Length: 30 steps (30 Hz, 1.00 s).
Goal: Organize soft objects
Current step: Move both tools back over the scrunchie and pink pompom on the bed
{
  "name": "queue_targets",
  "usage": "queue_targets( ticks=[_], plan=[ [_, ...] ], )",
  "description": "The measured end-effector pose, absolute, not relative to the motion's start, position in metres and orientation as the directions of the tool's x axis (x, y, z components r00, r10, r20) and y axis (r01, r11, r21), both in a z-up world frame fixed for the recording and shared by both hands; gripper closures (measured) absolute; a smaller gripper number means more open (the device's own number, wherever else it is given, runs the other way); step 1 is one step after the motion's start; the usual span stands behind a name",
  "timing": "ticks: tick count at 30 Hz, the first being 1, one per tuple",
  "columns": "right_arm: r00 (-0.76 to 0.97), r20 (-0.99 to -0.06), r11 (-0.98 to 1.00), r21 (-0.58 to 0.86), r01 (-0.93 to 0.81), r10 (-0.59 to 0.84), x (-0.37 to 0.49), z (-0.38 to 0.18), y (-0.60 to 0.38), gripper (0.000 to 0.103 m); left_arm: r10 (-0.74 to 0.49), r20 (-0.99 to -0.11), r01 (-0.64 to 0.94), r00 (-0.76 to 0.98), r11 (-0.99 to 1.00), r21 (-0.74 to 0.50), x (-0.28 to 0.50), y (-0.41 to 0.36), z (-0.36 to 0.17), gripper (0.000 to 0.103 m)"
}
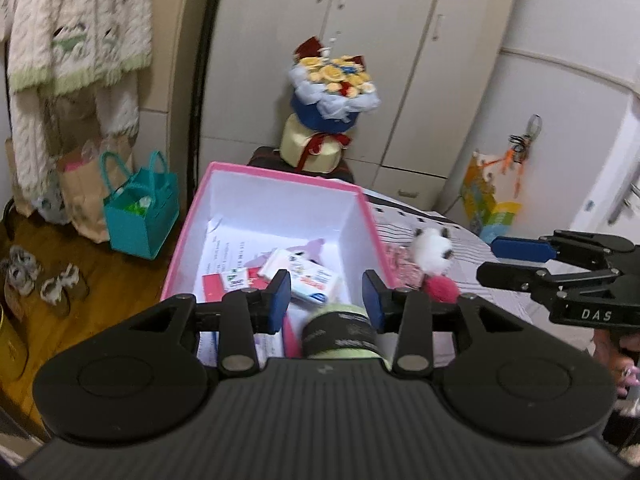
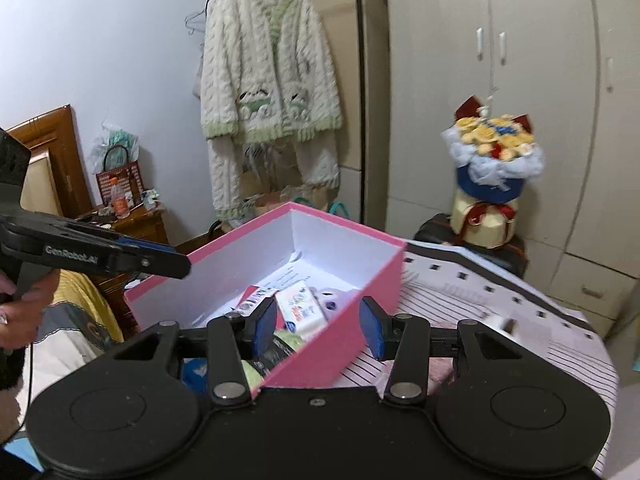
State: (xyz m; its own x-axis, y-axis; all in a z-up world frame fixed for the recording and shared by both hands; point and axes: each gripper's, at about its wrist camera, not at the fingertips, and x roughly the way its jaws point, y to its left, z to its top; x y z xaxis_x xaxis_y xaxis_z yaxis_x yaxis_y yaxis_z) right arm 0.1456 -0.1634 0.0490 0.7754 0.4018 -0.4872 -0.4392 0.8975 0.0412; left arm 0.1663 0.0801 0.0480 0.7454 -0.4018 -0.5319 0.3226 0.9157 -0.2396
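A pink box [image 1: 192,216] with a white inside stands on the striped bed [image 1: 472,248]. It holds papers, a tissue pack [image 1: 308,276] and a green roll with a black band [image 1: 340,332]. My left gripper [image 1: 326,300] is open and empty above the box's near end, over the green roll. A white and black plush [image 1: 432,250] and a pink pompom [image 1: 442,290] lie on the bed right of the box. My right gripper [image 2: 318,326] is open and empty, its fingers astride the box's near pink wall [image 2: 360,312]. It shows side-on in the left view [image 1: 504,260].
A flower bouquet [image 1: 332,92] stands on a dark case beyond the box. A teal bag [image 1: 140,208] and paper bags sit on the wooden floor at left, with slippers [image 1: 24,272]. A knitted cardigan [image 2: 268,92] hangs on the wall. Wardrobe doors [image 2: 500,80] stand behind.
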Motion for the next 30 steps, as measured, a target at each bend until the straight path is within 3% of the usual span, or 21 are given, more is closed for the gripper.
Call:
queue_targets(
  ticks=[7,18,30],
  plan=[
    [0.820,-0.458,0.927,0.026,-0.374,0.344,0.107,0.040,-0.204,0.050,-0.454,-0.532,0.436,0.715,0.884,-0.169,0.139,0.034,0.060,0.064],
    [0.824,-0.499,0.952,0.011,-0.306,0.270,0.102,0.006,-0.254,0.050,-0.516,-0.545,0.534,0.661,0.833,-0.142,0.136,-0.060,0.035,0.064],
    [0.786,-0.556,0.958,0.074,-0.278,0.271,0.164,-0.054,-0.287,0.050,-0.366,-0.569,0.390,0.736,0.917,-0.086,0.195,-0.132,-0.020,0.066]
  ],
)
